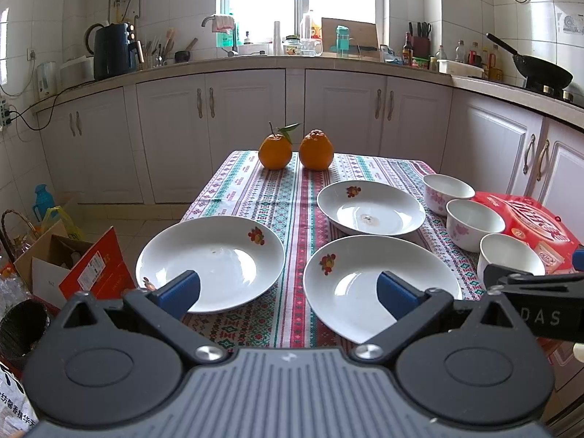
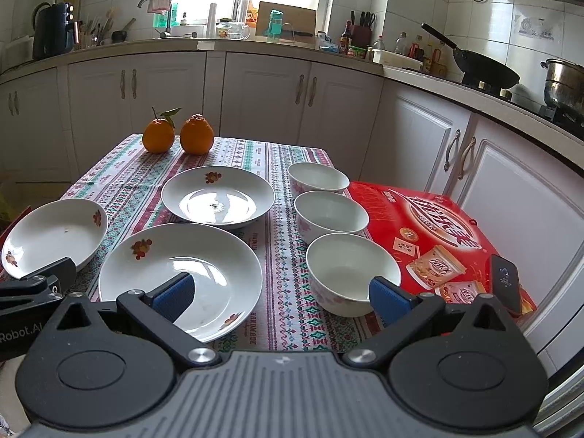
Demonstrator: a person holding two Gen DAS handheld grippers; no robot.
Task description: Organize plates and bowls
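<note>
Three white plates with fruit prints lie on the patterned tablecloth: a left plate [image 1: 211,259] [image 2: 51,233], a near plate [image 1: 368,277] [image 2: 182,273] and a far plate [image 1: 370,208] [image 2: 219,197]. Three white flowered bowls stand in a row at the right: far [image 1: 447,189] [image 2: 317,179], middle [image 1: 474,224] [image 2: 330,215], near [image 1: 511,255] [image 2: 350,273]. My left gripper [image 1: 288,290] is open and empty, low over the near edges of the left and near plates. My right gripper [image 2: 281,292] is open and empty, between the near plate and near bowl.
Two oranges [image 1: 295,149] [image 2: 177,135] sit at the table's far edge. A red gift box [image 2: 438,230] with a phone [image 2: 505,281] on it lies right of the bowls. Cardboard boxes [image 1: 73,266] and a bin stand on the floor at left. Kitchen cabinets [image 1: 255,116] lie behind.
</note>
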